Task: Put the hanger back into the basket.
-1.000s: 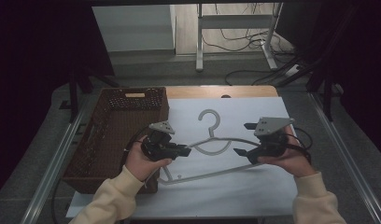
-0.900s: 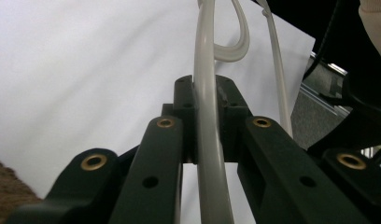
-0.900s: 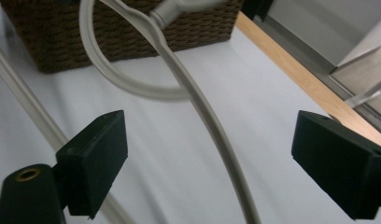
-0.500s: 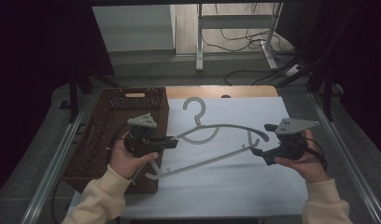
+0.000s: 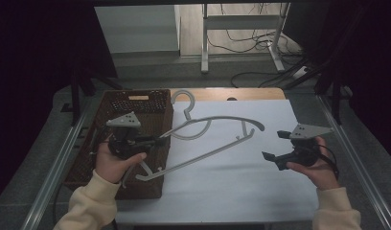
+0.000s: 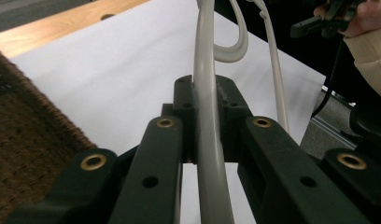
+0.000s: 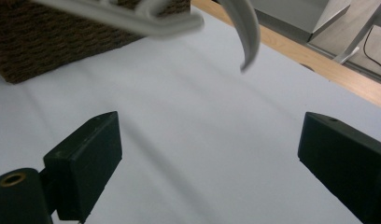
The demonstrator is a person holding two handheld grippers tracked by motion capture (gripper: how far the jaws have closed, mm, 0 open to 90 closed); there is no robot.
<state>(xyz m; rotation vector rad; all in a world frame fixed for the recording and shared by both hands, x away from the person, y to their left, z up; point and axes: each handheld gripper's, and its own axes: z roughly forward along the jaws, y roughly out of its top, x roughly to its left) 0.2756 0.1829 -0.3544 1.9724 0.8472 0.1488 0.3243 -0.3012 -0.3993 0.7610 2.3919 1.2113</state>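
in the high view the left tool [image 5: 157, 140] sits left of centre in the frame, above the right edge of the woven basket [image 5: 88, 158], and it is clamped on one arm of the grey hanger [image 5: 210, 125]. the left gripper view shows this close up: the hanger's pale bar [image 6: 208, 140] runs straight up between the two black jaws, which press on it from both sides. the hanger is lifted and tilted, its hook [image 5: 181, 98] pointing to the upper middle of the frame over the far end of the basket, its body stretching right over the white sheet on the table [image 5: 260, 187], and its lower bar slanting down to the basket's near right corner.

the right tool [image 5: 272, 146] is at the right of the high view, well apart from the hanger, with its jaws spread wide and nothing between them. in the right gripper view the two black jaws stand far apart at the lower corners, and the hanger's curved end [image 7: 247, 32] hangs at the top of the frame above the white sheet, with the basket [image 7: 62, 37] at the upper left.
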